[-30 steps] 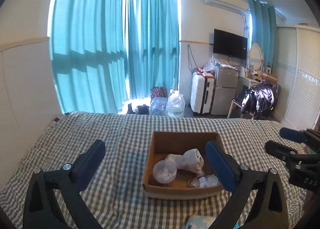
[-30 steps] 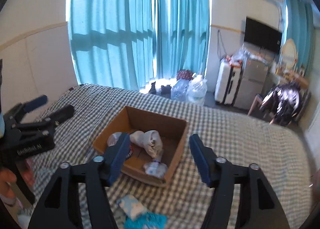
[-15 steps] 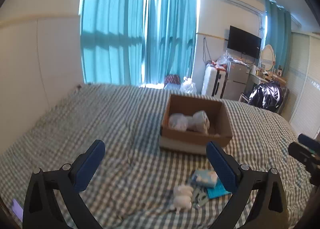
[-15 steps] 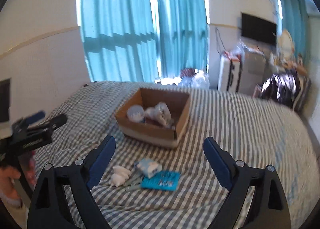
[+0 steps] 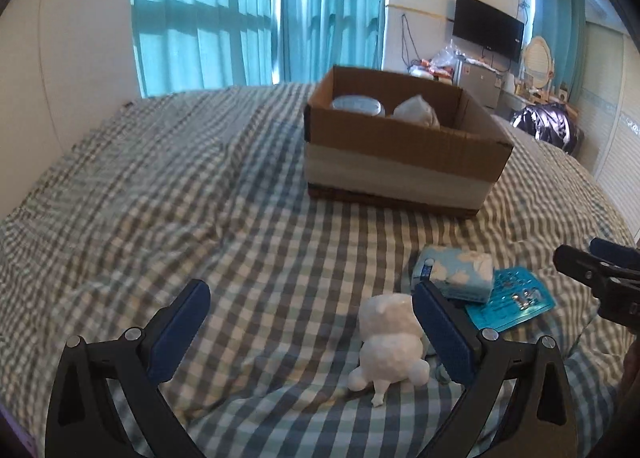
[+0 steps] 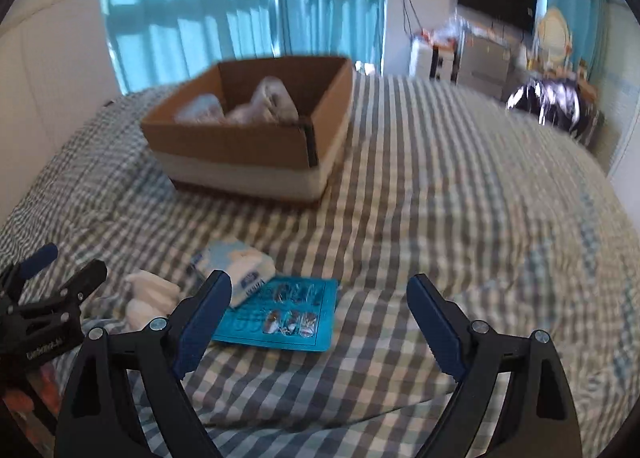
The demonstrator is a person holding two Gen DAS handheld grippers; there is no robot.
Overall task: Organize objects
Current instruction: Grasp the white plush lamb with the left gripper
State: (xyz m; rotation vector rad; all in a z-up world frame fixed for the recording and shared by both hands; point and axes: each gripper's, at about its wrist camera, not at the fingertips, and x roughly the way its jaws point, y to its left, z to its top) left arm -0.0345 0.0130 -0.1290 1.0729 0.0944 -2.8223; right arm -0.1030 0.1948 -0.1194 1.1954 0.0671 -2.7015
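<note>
A cardboard box (image 5: 404,146) (image 6: 248,146) stands on the checked bed, holding a round plastic tub (image 5: 358,103) and a crumpled white bag (image 5: 416,114). In front of it lie a white plush toy (image 5: 390,342) (image 6: 150,298), a blue-and-white tissue pack (image 5: 456,270) (image 6: 238,264) and a teal blister card (image 5: 512,298) (image 6: 284,314). My left gripper (image 5: 310,316) hangs open low over the bed, the toy just inside its right finger. My right gripper (image 6: 320,308) is open too, with the teal card lying between its fingers, nearer the left one.
The checked bedspread (image 5: 180,186) stretches wide to the left and right of the box. Beyond the bed are teal curtains (image 5: 260,10), a wall TV (image 5: 488,28), a suitcase and cabinets (image 6: 460,54), and a dark jacket on a chair (image 5: 548,126).
Both grippers dropped from high above the box to just over the bed, nearer the loose items. The right gripper's fingers spread wider. The box now appears farther off and seen from the side.
</note>
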